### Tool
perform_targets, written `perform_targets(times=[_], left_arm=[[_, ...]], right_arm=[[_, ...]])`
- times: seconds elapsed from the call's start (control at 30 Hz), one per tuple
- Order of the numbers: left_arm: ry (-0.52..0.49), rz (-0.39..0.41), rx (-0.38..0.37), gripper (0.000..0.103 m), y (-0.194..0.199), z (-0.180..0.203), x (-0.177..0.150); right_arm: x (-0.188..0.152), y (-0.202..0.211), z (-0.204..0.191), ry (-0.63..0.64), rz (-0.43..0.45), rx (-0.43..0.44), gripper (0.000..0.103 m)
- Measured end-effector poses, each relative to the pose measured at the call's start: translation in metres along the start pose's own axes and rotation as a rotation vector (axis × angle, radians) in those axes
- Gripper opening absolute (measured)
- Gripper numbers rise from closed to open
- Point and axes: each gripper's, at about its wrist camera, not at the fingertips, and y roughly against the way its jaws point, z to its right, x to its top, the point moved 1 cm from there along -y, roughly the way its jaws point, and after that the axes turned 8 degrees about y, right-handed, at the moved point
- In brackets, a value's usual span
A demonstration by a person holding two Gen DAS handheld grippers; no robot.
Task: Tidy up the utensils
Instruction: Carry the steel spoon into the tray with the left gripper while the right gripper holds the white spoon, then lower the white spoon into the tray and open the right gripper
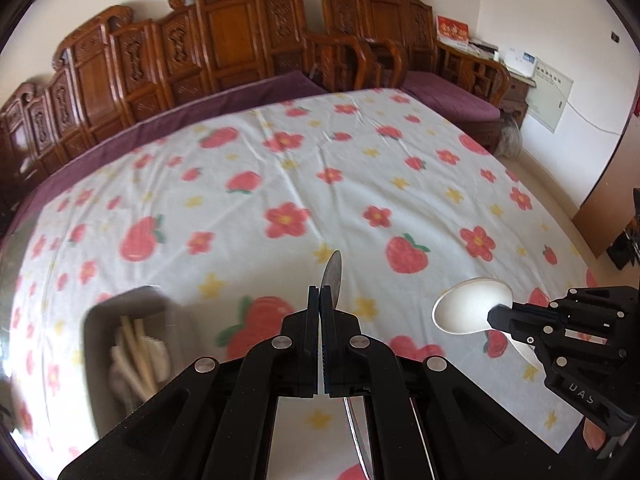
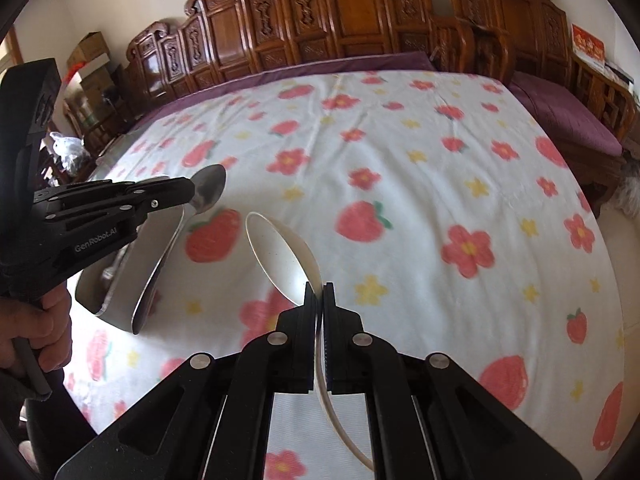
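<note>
Left wrist view: the tray (image 1: pixel 120 344) sits low-left of the left gripper (image 1: pixel 320 300), pinched tight on a metal spoon (image 1: pixel 333 276); right gripper (image 2: pixel 319 296) clamps a white spoon (image 2: pixel 280 252), farther off.

Metal tray (image 1: pixel 132 344) rests on flowered tablecloth (image 1: pixel 320 184).

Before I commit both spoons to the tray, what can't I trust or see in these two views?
- Tray contents, left wrist view: blurred; pale sticks, but kinds and count unclear.
- Tray, right wrist view: the left gripper covers its inside.
- Metal spoon handle, left view: hidden by the fingers.
- White spoon handle end, right view: cut off behind the right gripper.
</note>
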Motion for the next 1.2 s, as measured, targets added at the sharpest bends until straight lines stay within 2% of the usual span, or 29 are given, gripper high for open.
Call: perform_targets(times=[0.2,0.43,0.8,1.0,1.2], left_arm=[[0.026,0.041,0.035,0.000,0.033,-0.038,-0.001],[0.065,0.047,0.076,0.000,0.049,-0.082,-0.012],[0.157,0.034,0.137,0.000,0.040,-0.144,-0.032],[0.188,-0.001,0.137,0.001,0.030,-0.159,-0.039],[0.176,0.017,0.137,0.001,0.040,-0.170,-0.049]], right_arm=[[0.020,0.001,-0.040,0.039,0.018,0.028,0.004],[0.033,-0.002,-0.084,0.074,0.023,0.067,0.004],[0.048,-0.004,-0.128,0.124,0.026,0.094,0.004],[0.052,-0.009,-0.141,0.136,0.019,0.099,0.004],[0.061,-0.017,-0.158,0.139,0.018,0.105,0.004]])
